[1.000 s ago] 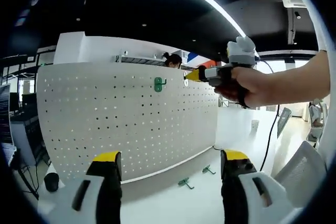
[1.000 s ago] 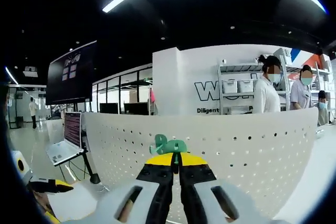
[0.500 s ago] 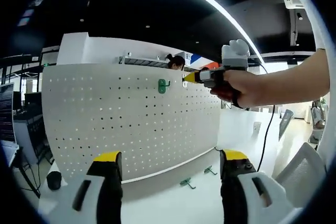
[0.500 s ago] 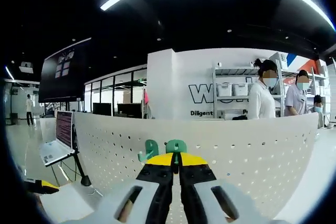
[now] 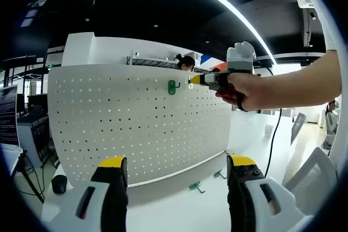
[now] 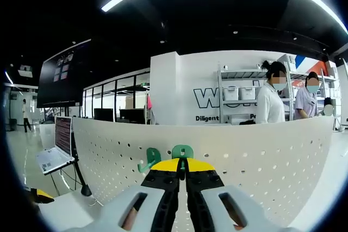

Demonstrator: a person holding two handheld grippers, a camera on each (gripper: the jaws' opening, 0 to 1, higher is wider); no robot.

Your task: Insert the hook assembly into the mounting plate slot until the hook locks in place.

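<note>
A white pegboard (image 5: 136, 123) stands upright on the table. One green hook (image 5: 173, 86) hangs near its top edge. My right gripper (image 5: 191, 80), held by a hand, points at the board just right of that hook. In the right gripper view, my right gripper (image 6: 182, 162) is shut on a second green hook (image 6: 182, 151), held against the pegboard (image 6: 261, 150) beside the mounted hook (image 6: 149, 159). I cannot tell whether the held hook touches the board. My left gripper (image 5: 176, 175) stands open and low in front of the board, with nothing between its fingers.
Two spare green hooks (image 5: 195, 187) (image 5: 219, 174) lie on the white table (image 5: 179, 210) at the board's foot. A cable (image 5: 276, 134) hangs on the right. Beyond the board, a laptop (image 6: 54, 156) is at the left and two people (image 6: 274, 101) stand by shelves.
My right gripper has drawn closer to the mounted hook along the board's top. In the right gripper view the mounted hook now shows apart from the held one. The left gripper stays open.
</note>
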